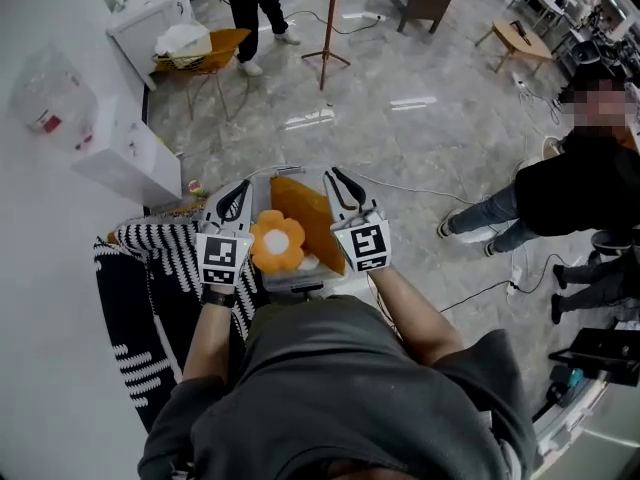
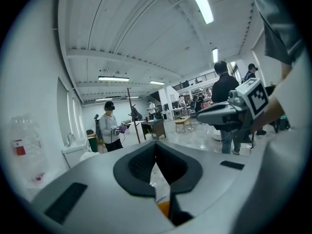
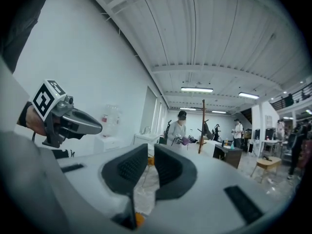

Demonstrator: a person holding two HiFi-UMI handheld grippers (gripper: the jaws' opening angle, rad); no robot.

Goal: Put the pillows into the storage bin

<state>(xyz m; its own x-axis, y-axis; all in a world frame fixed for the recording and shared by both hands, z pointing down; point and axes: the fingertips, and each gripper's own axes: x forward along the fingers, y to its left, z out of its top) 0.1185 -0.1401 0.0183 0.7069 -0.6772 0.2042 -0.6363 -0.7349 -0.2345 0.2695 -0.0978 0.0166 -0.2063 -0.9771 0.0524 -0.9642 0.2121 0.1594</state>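
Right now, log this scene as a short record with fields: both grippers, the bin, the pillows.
left gripper: raised, jaws together, empty
right gripper: raised, jaws a narrow slit apart, empty
white plastic storage bin: below, between the grippers
orange square fabric pillow: in bin, standing tilted
orange-and-cream flower-shaped plush pillow: in bin, against the square one
black-and-white striped fabric: outside bin, to its left

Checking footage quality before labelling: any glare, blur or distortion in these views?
Head view: white glare streaks on the glossy floor, and a mosaic patch hides a bystander's face. Left gripper view: heavy fisheye, black corners, ceiling light blown out white. Right gripper view: same fisheye, foreground soft, room beyond sharper.
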